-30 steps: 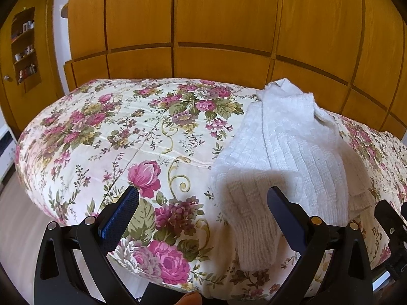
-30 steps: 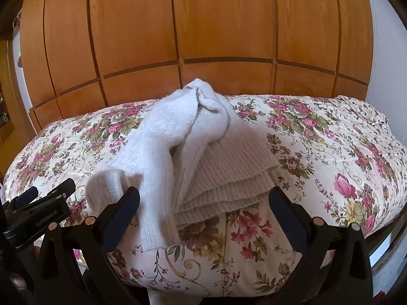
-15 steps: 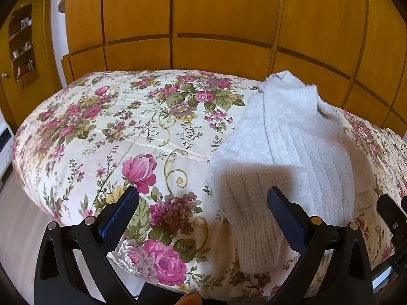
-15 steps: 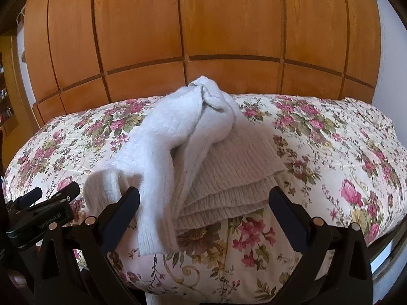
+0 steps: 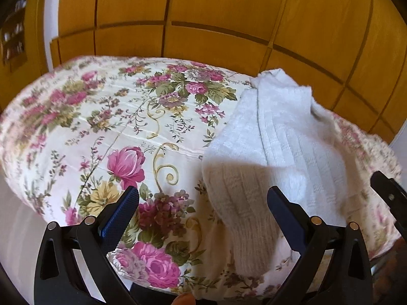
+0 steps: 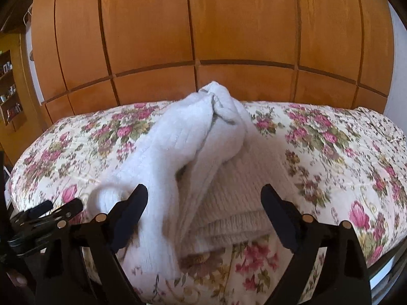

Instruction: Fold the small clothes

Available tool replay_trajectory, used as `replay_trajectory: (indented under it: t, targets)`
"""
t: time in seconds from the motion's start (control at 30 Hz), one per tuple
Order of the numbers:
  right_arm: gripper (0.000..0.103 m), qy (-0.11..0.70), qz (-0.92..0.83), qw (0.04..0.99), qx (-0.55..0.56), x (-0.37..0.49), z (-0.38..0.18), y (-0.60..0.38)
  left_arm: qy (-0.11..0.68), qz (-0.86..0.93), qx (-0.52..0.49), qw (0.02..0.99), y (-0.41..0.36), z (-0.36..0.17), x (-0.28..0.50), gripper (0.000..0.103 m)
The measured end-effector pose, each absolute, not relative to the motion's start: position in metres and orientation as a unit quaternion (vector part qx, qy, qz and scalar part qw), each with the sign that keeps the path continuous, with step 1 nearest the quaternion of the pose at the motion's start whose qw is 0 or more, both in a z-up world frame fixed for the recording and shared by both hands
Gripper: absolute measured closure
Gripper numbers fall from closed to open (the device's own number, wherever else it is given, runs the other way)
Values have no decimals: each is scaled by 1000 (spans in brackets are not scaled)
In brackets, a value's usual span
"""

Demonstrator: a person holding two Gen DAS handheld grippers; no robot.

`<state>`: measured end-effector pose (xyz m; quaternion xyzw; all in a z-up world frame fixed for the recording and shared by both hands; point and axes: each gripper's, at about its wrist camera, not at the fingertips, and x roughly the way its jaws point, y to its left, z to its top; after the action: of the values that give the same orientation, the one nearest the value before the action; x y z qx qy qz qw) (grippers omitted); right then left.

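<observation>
Now both tongs hang open over the near edge of the bed, nothing gripped.
I see my left gripper (image 5: 202,204) spread wide, its right finger over the white knit garment (image 5: 277,147) heaped on the floral bedspread (image 5: 106,127). My right gripper (image 6: 204,203) is also wide, straddling that bunched garment (image 6: 193,157); wooden panelling (image 6: 203,25) stands far behind.

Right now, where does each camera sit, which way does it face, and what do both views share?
Left wrist: on left gripper, facing floral bedspread left of white knit garment; a fingertip shows.
Right wrist: on right gripper, facing the garment squarely; left gripper at left edge.
Shared: garment, bedspread, wooden wardrobe.
</observation>
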<state>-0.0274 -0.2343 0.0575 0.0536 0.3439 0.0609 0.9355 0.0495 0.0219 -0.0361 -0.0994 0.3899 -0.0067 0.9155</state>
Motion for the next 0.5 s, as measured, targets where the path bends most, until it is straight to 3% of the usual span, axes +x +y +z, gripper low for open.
replay_trajectory:
  t: [0.1,0.17,0.2,0.23,0.27,0.3,0.37,0.43,0.47,0.5]
  targets:
    - [15,368,93,924,48,-1,49,-223,386,-27,-119,914,30,-34,52,3]
    - [23,386,111,915,21,16,37,-207,389,-50,-128,911,30,-36,53,3]
    - [31,400,120,909,10,24,30,-199,389,-61,-126,911,28,-36,53,3]
    - [55,417,125,900,-5,32,23,-192,386,-73,-120,912,24,-37,51,3]
    - [70,437,135,889,-22,40,14,-184,386,-83,-118,911,21,-38,51,3]
    - [95,442,144,885,-32,43,12,-181,391,-91,-117,908,17,-41,52,3]
    - [97,420,145,895,-35,44,23,-185,408,-107,-106,900,7,-48,57,8]
    - [97,390,138,910,-25,44,44,-202,427,-116,-95,892,1,-58,66,35]
    - [97,371,123,920,-23,44,58,-217,437,-119,-99,886,2,-63,70,39]
    - [97,355,106,928,-24,46,68,-232,448,-122,-108,879,4,-68,74,52]
